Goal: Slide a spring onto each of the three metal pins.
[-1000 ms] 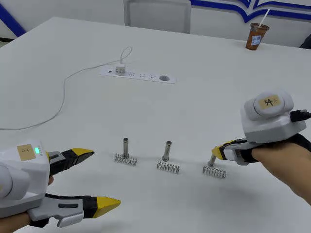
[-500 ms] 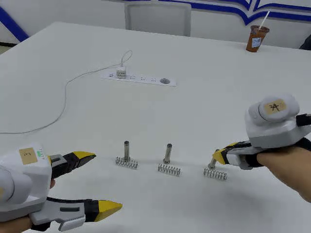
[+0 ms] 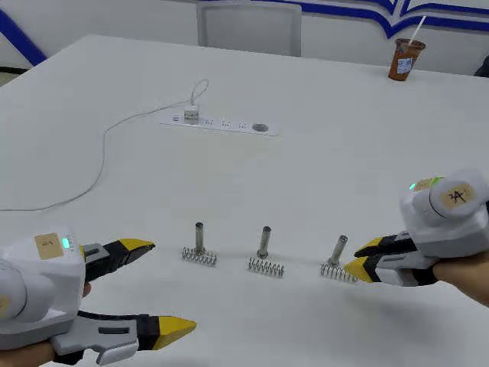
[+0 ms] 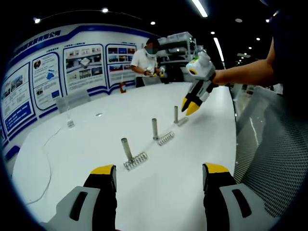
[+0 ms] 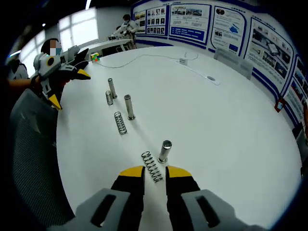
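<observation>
Three upright metal pins stand in a row on the white table: the left pin (image 3: 199, 237), middle pin (image 3: 264, 241) and right pin (image 3: 338, 249). A spring lies flat in front of each: left spring (image 3: 199, 256), middle spring (image 3: 266, 267), right spring (image 3: 337, 272). My right gripper (image 3: 363, 258) sits just right of the right spring, jaws a little apart and empty. In the right gripper view the right spring (image 5: 152, 166) and right pin (image 5: 165, 150) lie just ahead of its tips (image 5: 155, 172). My left gripper (image 3: 157, 287) hovers wide open, near-left of the left pin (image 4: 126, 148).
A white power strip (image 3: 218, 121) with a plug and a cable (image 3: 99, 157) trailing left lies beyond the pins. A drink cup with a straw (image 3: 403, 57) stands at the far right, and a chair (image 3: 248, 23) is behind the table.
My right gripper has drawn back from the right pin toward the near right, and its jaws have parted slightly. The left gripper has barely moved.
</observation>
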The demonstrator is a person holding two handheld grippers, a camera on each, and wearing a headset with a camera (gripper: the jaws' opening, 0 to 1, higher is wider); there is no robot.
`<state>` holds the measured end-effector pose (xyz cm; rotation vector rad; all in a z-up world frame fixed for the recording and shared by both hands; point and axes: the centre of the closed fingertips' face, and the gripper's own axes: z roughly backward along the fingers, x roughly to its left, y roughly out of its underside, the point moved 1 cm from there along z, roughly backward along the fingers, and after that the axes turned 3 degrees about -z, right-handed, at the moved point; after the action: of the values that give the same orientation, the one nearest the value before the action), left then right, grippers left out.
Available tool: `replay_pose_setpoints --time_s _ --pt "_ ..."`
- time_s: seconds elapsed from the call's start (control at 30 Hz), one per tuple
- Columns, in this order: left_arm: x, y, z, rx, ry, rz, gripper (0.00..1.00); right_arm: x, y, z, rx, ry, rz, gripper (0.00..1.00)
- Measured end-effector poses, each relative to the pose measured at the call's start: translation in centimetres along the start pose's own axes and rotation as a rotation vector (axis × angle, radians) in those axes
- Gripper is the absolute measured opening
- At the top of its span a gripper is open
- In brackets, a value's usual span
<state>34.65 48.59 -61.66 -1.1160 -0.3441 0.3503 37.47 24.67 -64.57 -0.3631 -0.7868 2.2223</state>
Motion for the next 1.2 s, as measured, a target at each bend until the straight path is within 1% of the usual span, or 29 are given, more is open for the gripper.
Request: replay_pose_setpoints --time_s 0.1,0.13,0.27,0.37,0.47,0.53,0.57,0.6,0.67,0.77,0.9,1.07,1.2 --pt "0.0 0.0 0.0 0.0 0.0 -0.001 0.75 0.0 0.5 -0.5 0.028 -0.03 0.059 0.18" --pt "0.0 0.0 0.0 0.0 -0.001 -0.001 0.75 0.1 0.7 -0.7 0.038 -0.045 0.093 0.18" --pt "0.2 0.0 0.1 -0.003 -0.006 0.005 0.74 0.0 1.1 -1.3 0.057 -0.069 0.125 0.18" --pt "0.2 0.0 0.2 -0.005 -0.007 0.007 0.74 0.1 1.3 -1.6 0.061 -0.091 0.15 0.18" --pt "0.1 0.1 0.2 -0.006 -0.005 0.008 0.74 0.2 1.8 -2.0 0.078 -0.114 0.179 0.17" --pt "0.0 0.1 0.2 -0.007 -0.004 0.009 0.74 0.2 2.0 -2.2 0.084 -0.118 0.182 0.17" --pt "0.0 0.1 0.2 -0.007 -0.003 0.009 0.74 0.2 2.2 -2.3 0.095 -0.115 0.187 0.17" --pt "0.0 0.1 0.2 -0.007 -0.003 0.01 0.74 0.3 2.0 -2.2 0.081 -0.123 0.187 0.16" --pt "-0.1 0.1 0.1 -0.008 -0.001 0.012 0.74 0.1 2.2 -2.1 0.086 -0.118 0.183 0.15" --pt "-0.1 0.1 0.0 -0.013 0.004 0.015 0.74 0.4 2.3 -2.1 0.088 -0.128 0.17 0.12" --pt "-0.5 -0.2 -0.2 -0.022 0.017 0.017 0.74 0.5 2.3 -2.0 0.093 -0.131 0.164 0.12" --pt "-1.3 -0.5 -0.7 -0.024 0.049 0.009 0.73 1.0 2.2 -1.7 0.082 -0.137 0.152 0.11" --pt "-2.2 -0.6 -1.4 -0.019 0.092 -0.005 0.71 2.0 1.7 -1.1 0.07 -0.149 0.166 0.11"
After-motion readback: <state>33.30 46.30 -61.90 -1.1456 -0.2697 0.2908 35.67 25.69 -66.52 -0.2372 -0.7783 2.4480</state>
